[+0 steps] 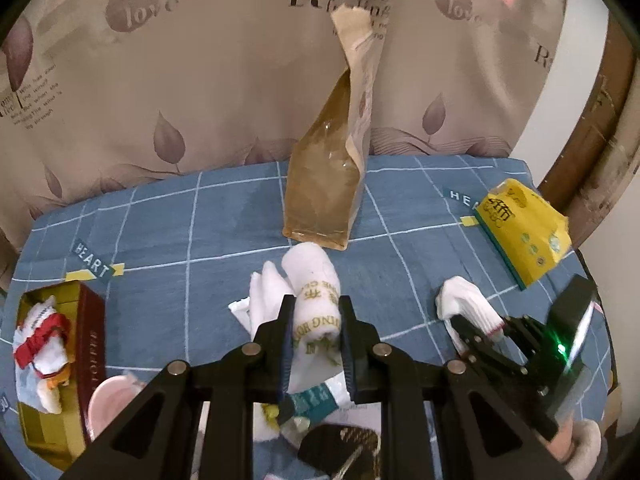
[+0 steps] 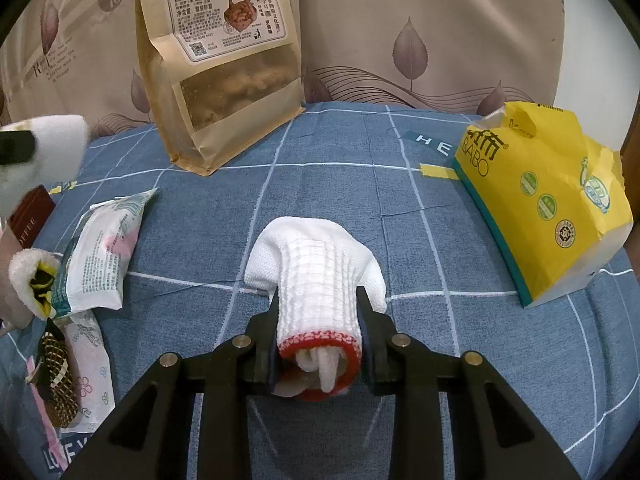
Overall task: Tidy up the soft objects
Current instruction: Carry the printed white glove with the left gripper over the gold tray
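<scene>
**Gripping soft white things over a blue grid cloth**

Covering the surface is a blue cloth (image 2: 328, 200) with pale grid lines, backed by a beige leaf-print curtain (image 1: 160, 80).

A kraft snack bag (image 2: 224, 72) stands upright at the back, just beyond the rolled white towel (image 1: 314, 300). A yellow tissue pack (image 2: 548, 204) lies to the right. At the left sits a red and gold box (image 1: 72, 360) with soft toys inside.

The left gripper (image 1: 316, 344) has its jaws closed against the towel's sides, holding it. The right gripper (image 2: 318, 332) is clamped on the cuff of a white knit glove (image 2: 316, 272) with a red rim, the rest resting on the cloth.

Only the right wrist view shows the snack bag's printed label and the wet-wipe packets (image 2: 100, 252) at the left; only the left view shows the box's contents.
</scene>
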The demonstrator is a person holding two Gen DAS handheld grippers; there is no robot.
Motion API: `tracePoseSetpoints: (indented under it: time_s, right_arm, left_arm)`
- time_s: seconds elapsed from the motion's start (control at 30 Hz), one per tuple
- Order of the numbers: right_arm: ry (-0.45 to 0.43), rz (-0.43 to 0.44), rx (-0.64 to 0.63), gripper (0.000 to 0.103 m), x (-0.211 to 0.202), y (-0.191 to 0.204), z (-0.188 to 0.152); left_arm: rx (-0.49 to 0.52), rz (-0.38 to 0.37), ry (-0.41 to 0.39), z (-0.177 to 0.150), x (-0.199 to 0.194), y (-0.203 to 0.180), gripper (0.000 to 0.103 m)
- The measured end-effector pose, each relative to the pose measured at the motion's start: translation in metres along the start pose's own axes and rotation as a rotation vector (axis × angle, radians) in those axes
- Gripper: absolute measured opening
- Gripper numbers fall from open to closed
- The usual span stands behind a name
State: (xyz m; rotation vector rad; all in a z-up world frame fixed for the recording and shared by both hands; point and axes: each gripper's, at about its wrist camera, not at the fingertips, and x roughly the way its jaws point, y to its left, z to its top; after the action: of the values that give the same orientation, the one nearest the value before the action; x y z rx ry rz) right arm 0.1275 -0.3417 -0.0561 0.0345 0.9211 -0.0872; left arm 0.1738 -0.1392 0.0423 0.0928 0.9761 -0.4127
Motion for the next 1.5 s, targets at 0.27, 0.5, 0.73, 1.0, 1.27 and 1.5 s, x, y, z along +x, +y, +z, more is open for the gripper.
tracePoseSetpoints:
  time_s: [0.27,0.5,0.73,1.0,1.27,1.5]
  right_arm:
    - [0.0,0.0,0.0,0.03,0.0,-0.001,0.0]
    - [0.0,-0.002,-0.002,0.03,0.0,0.0,0.0]
    - [0.0,-0.009,-0.008,0.03,0.0,0.0,0.0]
    - [0.0,-0.012,-0.014,0.03,0.0,0.0,-0.001]
    - [0.001,-0.025,-0.028,0.031,0.002,0.002,0.0]
    - [0.001,-0.031,-0.034,0.031,0.002,0.004,0.0]
  left_arm:
    - [-0.002,0.0,-0.023,-0.01,-0.037,0.016,0.02]
    - [-0.024,0.043,-0.039,-0.017,-0.063,0.046,0.02]
    - [-0.053,0.105,-0.055,-0.028,-0.087,0.079,0.02]
    - [-0.089,0.187,-0.065,-0.041,-0.111,0.12,0.02]
    - [-0.145,0.283,-0.068,-0.06,-0.134,0.17,0.02]
    - [-0.205,0.352,-0.032,-0.085,-0.132,0.213,0.02]
